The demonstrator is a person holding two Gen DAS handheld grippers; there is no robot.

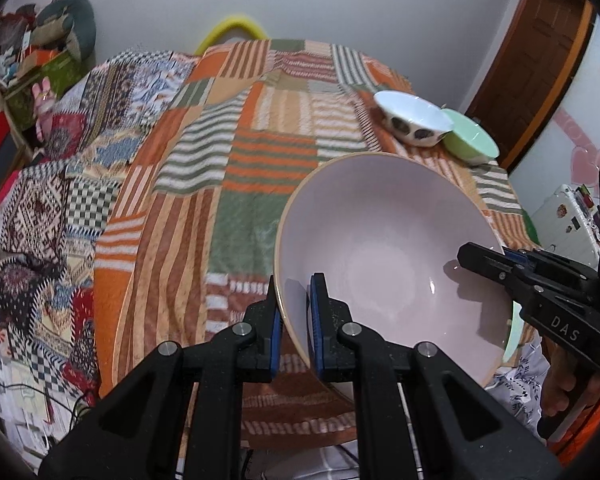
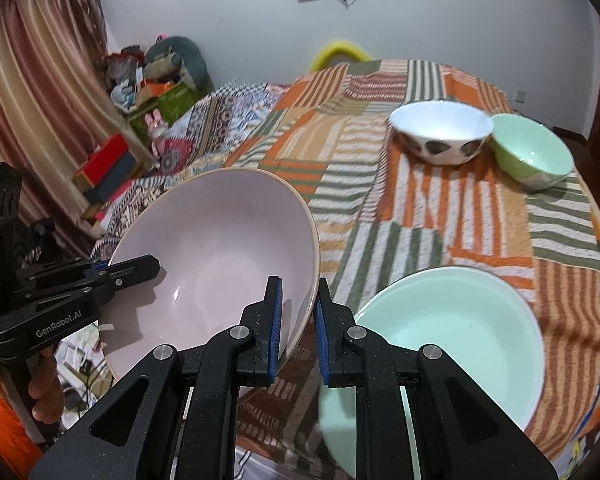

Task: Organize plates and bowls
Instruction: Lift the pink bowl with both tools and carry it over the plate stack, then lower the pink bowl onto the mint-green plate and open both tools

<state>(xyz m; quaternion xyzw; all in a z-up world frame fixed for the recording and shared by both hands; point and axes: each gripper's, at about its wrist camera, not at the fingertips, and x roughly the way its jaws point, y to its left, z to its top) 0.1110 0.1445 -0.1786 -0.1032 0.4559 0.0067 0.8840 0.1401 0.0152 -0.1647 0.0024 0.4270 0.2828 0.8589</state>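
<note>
The left gripper (image 1: 294,312) is clamped on the left rim of the pink bowl (image 1: 380,256), one blue pad outside the wall and one inside. The bowl is tilted, its mouth turned toward the cameras, and it hangs over the near edge of the bed's patchwork quilt (image 1: 204,184) without resting on it. The right gripper (image 2: 298,320) is clamped on the bowl's opposite rim, again with a pad on each side of the wall. So both grippers carry the one bowl between them. In the right wrist view a hand (image 2: 40,384) grips the left tool's handle at the lower left.

Just right of the pink bowl, a wide mint bowl (image 2: 452,340) sits on the quilt at the near edge, partly under the right gripper's outer finger. Farther back on the right side of the quilt stand a white bowl (image 2: 440,132) with dark spots and a small green bowl (image 2: 532,152), their rims touching, well apart from the held bowl.
</note>
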